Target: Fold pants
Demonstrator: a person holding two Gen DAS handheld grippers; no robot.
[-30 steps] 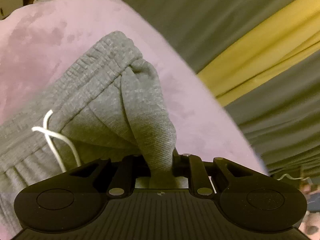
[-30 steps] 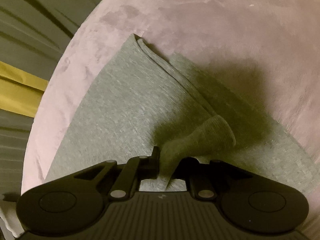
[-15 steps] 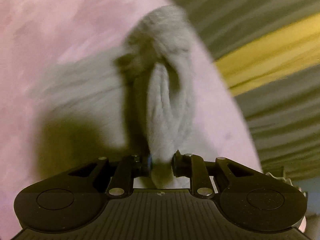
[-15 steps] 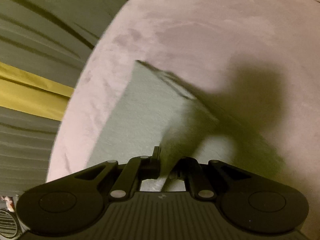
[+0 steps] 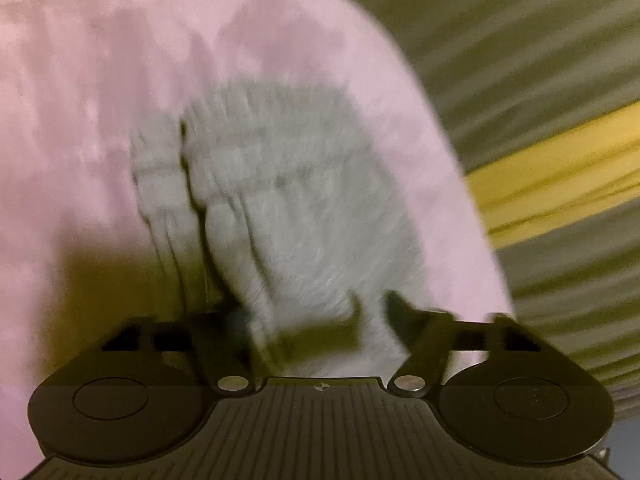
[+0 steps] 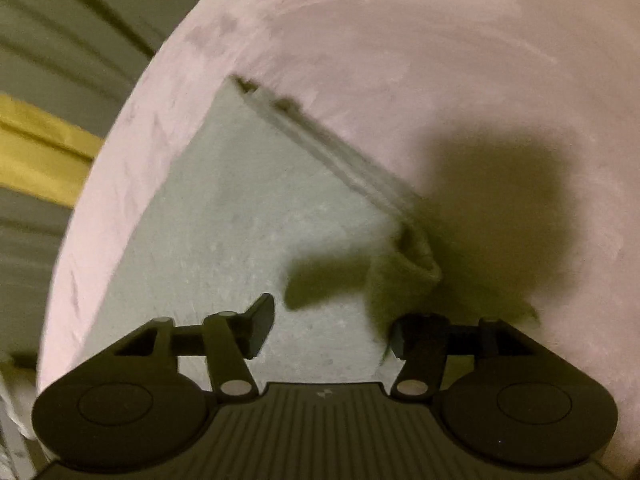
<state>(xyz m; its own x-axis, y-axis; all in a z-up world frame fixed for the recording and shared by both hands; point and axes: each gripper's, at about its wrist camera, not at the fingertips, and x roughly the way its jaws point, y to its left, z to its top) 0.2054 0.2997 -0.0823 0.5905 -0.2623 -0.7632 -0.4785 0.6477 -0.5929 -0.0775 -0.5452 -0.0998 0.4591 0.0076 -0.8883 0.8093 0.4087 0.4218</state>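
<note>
With both tongs, left (image 5: 320, 320) and right (image 6: 332, 326), just opened off the pants (image 6: 224, 232), lift straight clear, leaving the fold square on the pink surface (image 6: 440, 60).

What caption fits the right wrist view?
Right gripper, jaws just opened, above folded grey pants on pink cover.

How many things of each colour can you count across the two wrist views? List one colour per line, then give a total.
Grey: 1, the pants
Pink: 1, the cover they lie on
Black: 2, the left gripper and the right gripper, both with jaws just opened and clear of the cloth
Yellow: 1, the stripe beyond the cover
Total: 5
</note>
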